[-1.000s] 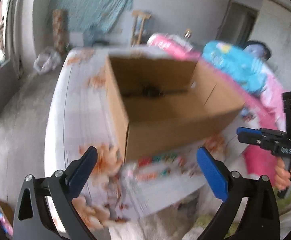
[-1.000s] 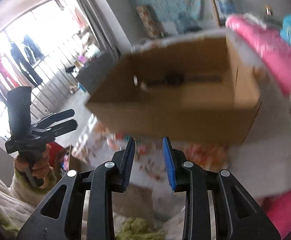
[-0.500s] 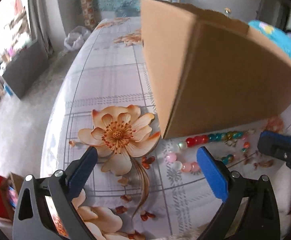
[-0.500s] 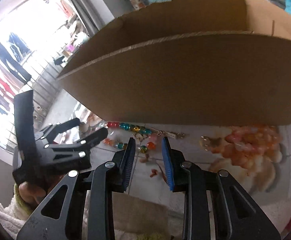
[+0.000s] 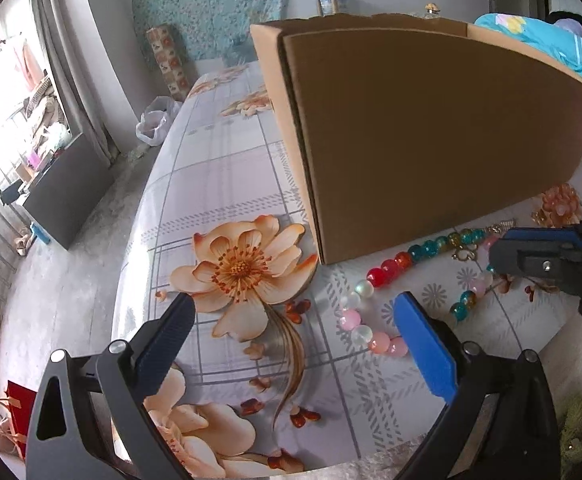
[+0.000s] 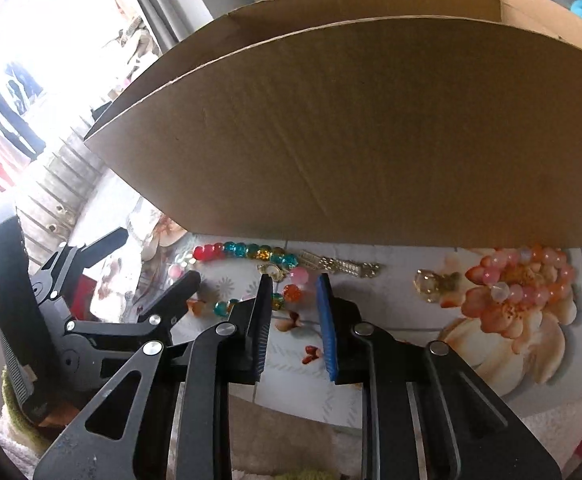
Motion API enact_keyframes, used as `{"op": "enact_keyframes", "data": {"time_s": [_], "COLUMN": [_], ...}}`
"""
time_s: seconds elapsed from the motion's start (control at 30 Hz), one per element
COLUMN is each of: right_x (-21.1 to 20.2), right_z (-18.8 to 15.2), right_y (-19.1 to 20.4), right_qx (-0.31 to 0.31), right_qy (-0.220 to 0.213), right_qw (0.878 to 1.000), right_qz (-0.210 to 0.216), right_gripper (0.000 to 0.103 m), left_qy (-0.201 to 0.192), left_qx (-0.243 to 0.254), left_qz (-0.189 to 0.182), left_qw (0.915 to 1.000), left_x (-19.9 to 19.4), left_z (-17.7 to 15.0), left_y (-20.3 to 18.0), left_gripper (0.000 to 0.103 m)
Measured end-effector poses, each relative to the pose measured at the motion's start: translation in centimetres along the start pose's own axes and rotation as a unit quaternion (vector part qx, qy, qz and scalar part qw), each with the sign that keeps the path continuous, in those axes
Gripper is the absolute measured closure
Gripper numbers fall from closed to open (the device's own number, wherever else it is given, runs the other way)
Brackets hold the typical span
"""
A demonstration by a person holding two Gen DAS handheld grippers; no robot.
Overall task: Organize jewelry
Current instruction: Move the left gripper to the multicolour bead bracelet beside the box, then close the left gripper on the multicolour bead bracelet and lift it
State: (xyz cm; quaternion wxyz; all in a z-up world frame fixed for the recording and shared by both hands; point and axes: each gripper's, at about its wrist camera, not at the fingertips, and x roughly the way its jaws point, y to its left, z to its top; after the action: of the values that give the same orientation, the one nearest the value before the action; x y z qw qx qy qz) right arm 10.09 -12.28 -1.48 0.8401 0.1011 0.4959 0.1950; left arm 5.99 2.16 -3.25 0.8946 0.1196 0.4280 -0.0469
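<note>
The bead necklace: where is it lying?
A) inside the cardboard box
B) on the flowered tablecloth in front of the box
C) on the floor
B: the bead necklace lies on the flowered tablecloth, just outside the cardboard box's front wall.

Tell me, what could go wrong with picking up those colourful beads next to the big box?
The right hand-held gripper is closing over the bead string, but nothing is between its pads yet. Round beads may roll or slip out. The gold watch lies against the string, so it might get dragged along. The cardboard box is close, so a bump could shove it.
</note>
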Motion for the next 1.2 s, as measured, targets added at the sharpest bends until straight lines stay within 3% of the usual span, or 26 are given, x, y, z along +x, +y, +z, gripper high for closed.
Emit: {"op": "enact_keyframes", "data": {"time_s": [0.2,0.4,0.57,0.7,0.8,0.97,1.07,1.2], "right_x": [1.1,1.3,1.6,0.9,-0.3,-2.3,-3.1,-2.8], "right_z": [0.2,0.5,0.2,-0.2,-0.6,-1.6,-2.6,-3.3], "right_y": [0.9,1.3,2.1,2.9,3.8,4.9,4.9,4.0], "right_qx": [0.009,0.007,-0.007,-0.028,-0.051,-0.087,-0.095,-0.072], "right_qy": [0.011,0.02,0.016,-0.005,-0.024,-0.041,-0.041,-0.023], "right_qw": [1.0,1.0,1.0,1.0,0.998,0.995,0.994,0.997], "right_qz": [-0.001,-0.001,-0.011,-0.009,0.006,0.017,0.022,0.02], "right_gripper": [0.084,0.082,0.096,0.096,0.096,0.096,0.096,0.096], "left_qy": [0.034,0.026,0.023,-0.005,-0.022,-0.027,-0.016,0.005], "left_qx": [-0.059,-0.052,-0.037,-0.032,-0.016,0.009,0.024,0.032], "left_qz": [-0.045,-0.043,-0.044,-0.063,-0.069,-0.084,-0.081,-0.086], "left_qw": [0.9966,0.9974,0.9981,0.9975,0.9973,0.996,0.9963,0.9958], "left_x": [0.7,0.7,0.7,-0.2,-1.3,-2.0,-1.6,-1.0], "left_z": [-0.2,-0.3,0.0,-0.3,-0.4,-0.3,-0.3,-0.2], "left_y": [1.6,1.4,1.4,1.5,0.8,0.1,-0.4,-0.8], "left_gripper": [0.006,0.006,0.006,0.006,0.013,0.035,0.05,0.057]}}
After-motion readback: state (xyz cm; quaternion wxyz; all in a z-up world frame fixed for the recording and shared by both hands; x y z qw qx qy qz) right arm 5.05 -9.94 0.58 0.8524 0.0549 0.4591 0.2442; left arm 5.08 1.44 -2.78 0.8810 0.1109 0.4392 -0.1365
